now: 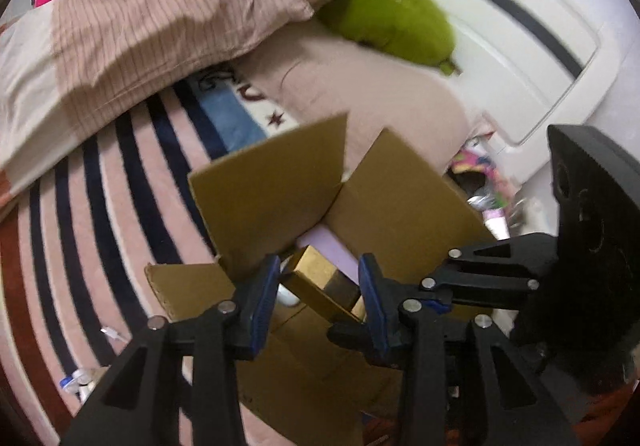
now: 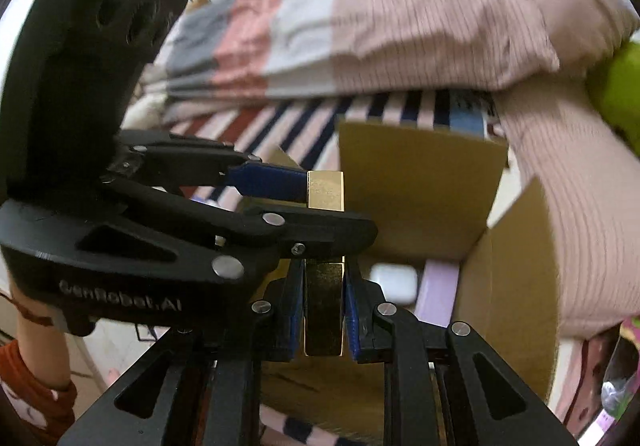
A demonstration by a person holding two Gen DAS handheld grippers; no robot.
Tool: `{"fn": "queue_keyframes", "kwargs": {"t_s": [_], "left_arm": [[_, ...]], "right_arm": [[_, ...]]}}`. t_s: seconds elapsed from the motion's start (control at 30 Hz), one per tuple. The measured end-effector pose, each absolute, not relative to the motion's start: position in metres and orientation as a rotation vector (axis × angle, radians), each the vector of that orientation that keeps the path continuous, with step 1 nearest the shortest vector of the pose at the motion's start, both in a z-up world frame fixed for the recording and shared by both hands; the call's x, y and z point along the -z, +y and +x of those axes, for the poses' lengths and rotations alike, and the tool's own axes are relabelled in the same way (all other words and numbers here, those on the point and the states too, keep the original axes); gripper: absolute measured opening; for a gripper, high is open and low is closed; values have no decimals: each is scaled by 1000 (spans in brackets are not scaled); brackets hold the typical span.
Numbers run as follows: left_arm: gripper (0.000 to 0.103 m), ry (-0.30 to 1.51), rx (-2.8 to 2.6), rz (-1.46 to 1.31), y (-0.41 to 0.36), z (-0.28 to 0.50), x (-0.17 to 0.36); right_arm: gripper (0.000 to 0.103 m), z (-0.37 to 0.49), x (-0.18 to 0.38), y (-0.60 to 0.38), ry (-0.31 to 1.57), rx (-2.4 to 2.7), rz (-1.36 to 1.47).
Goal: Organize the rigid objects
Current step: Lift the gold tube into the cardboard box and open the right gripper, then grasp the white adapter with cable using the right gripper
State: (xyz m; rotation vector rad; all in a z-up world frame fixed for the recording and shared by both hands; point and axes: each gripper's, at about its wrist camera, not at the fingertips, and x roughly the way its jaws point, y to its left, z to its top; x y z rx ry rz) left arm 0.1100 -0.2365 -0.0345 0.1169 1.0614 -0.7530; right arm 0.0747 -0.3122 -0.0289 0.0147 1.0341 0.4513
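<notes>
A shiny gold rectangular box (image 1: 320, 284) (image 2: 325, 306) hangs over an open cardboard box (image 1: 404, 201) (image 2: 416, 189) that stands on a striped bed. My right gripper (image 2: 323, 310) is shut on the gold box's near end. My left gripper (image 1: 318, 294) is wide open around the same gold box, its blue pads (image 1: 264, 298) apart from its sides. From the right wrist view the left gripper (image 2: 320, 201) straddles the gold box's far end. Inside the carton lie a white case (image 2: 394, 282) and a lilac item (image 2: 438, 286).
A striped blanket (image 1: 100, 197) covers the bed, with a pink ribbed pillow (image 1: 172, 17) and a green plush toy (image 1: 396, 17) behind the carton. A white headboard (image 1: 520, 25) stands to the right. Small loose items (image 1: 80, 382) lie on the blanket at lower left.
</notes>
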Motion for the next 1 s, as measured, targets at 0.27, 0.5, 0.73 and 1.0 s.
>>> {"fn": "queue_keyframes", "kwargs": {"t_s": [0.27, 0.5, 0.73, 1.0], "left_arm": [[74, 989, 692, 138, -218, 97, 16], [77, 880, 592, 71, -146, 76, -23], [80, 810, 377, 19, -36, 52, -3], [80, 882, 299, -67, 43, 31, 74]], "right_arm": [[31, 75, 38, -309, 1066, -380, -34], [37, 51, 1, -271, 926, -509, -71], [52, 33, 5, -168, 918, -777, -161], [60, 47, 120, -122, 1090, -682, -110]]}}
